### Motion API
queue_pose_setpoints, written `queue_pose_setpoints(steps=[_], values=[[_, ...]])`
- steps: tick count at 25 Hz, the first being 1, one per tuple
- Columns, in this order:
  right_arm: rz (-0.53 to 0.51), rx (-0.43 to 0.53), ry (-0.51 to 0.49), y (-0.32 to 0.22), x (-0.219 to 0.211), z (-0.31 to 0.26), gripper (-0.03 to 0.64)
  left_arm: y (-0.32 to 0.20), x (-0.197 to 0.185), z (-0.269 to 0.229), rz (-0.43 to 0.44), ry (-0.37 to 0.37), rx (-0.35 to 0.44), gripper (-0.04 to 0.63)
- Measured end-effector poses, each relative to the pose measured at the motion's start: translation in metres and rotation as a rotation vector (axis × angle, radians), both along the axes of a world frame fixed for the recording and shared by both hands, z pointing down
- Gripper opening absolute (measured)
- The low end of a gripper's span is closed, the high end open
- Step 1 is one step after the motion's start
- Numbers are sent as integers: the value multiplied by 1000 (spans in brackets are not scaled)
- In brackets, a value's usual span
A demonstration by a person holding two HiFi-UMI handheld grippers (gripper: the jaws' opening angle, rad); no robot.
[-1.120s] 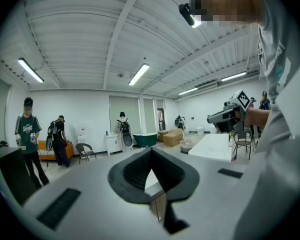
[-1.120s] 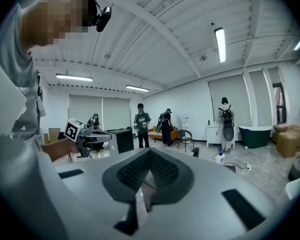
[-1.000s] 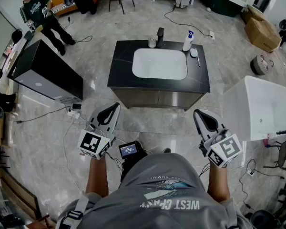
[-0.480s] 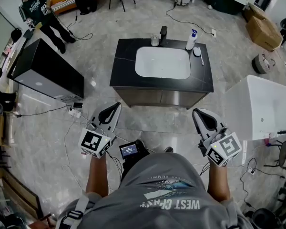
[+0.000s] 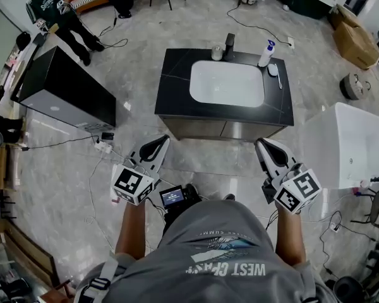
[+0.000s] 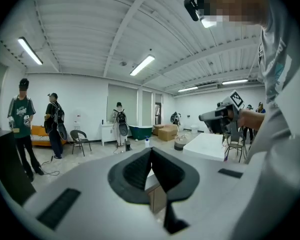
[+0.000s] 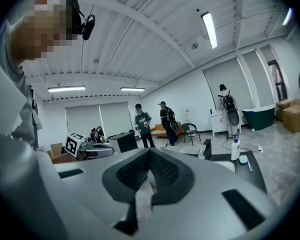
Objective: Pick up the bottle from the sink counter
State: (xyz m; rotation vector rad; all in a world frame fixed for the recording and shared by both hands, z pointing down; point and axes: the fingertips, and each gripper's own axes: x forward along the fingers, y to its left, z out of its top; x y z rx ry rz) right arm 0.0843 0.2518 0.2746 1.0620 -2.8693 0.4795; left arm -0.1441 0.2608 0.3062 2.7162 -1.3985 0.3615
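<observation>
- white plastic with a blue spray head: the bottle [image 5: 266, 54] stands upright at the far right corner of the black desk [image 5: 177, 93], behind the white basin [image 5: 227, 84] and to the right of the tap [image 5: 229, 43]. a small pale oval thing [image 5: 273, 69] lies just beside it.
- the left hand-held gripper [image 5: 158, 145] has its jaws pressed together on nothing. it hangs over the floor, well short of the desk.
- the right hand-held gripper [image 5: 265, 147] is likewise closed and empty. it is also well apart from the bottle, though on the side nearer to it.
- handling, as a guess: a light, stiff-walled bottle, smooth and perhaps slippery, and tall enough to tip if nudged. how full it is cannot be told.
- the best hold looks to be across the round body below the spray head, with the jaws first opened wider than the body. the trigger head is a poor place to squeeze.
</observation>
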Motion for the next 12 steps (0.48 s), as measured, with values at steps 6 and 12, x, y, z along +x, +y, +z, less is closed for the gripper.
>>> queue_pose_setpoints(steps=[6, 12], values=[[-5, -85, 1, -18, -33, 20, 2, -15, 2, 11, 87, 74, -42, 5], [-18, -165, -32, -28, -52, 37, 2, -32, -1, 29, 140, 88, -102, 5]])
